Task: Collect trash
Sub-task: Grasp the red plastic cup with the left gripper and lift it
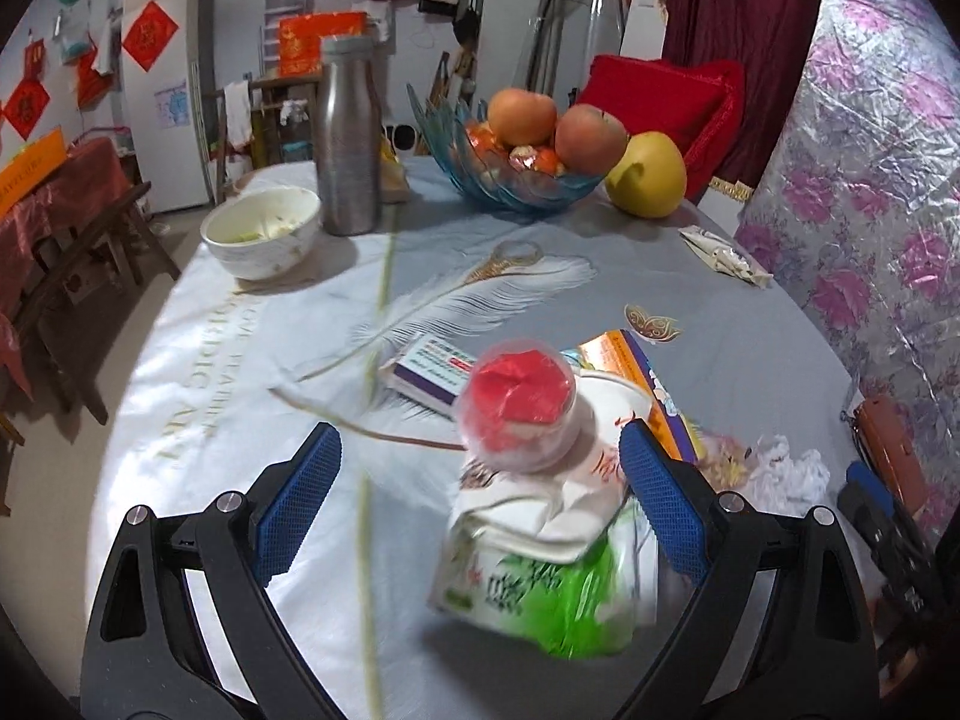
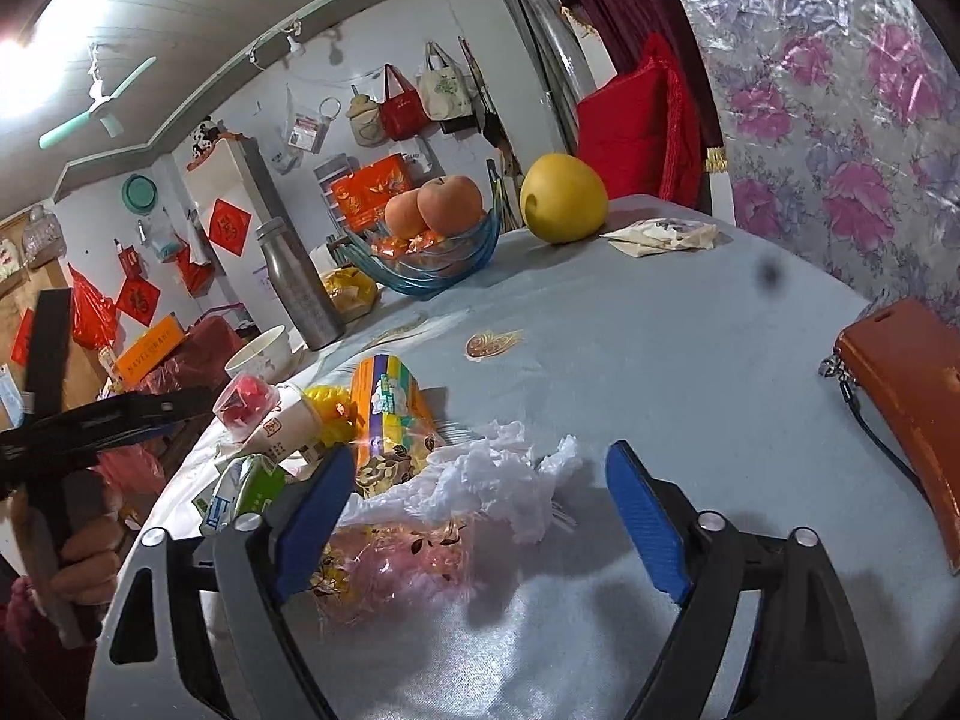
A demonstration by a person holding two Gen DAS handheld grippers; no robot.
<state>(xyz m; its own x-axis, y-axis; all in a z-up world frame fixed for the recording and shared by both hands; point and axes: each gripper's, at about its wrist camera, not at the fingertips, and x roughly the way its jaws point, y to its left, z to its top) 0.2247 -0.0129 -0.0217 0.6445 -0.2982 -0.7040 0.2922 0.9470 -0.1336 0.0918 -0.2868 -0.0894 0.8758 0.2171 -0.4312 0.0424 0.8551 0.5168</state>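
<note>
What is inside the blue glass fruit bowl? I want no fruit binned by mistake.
The blue glass fruit bowl holds two apples on top of small orange wrapped pieces. Anything beneath those is covered.

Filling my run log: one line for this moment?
left gripper: open, over tissue pack | right gripper: open, over white plastic bag

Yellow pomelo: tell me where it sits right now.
The yellow pomelo sits at the far side of the table, just right of the blue fruit bowl and in front of the red cushion.
</note>
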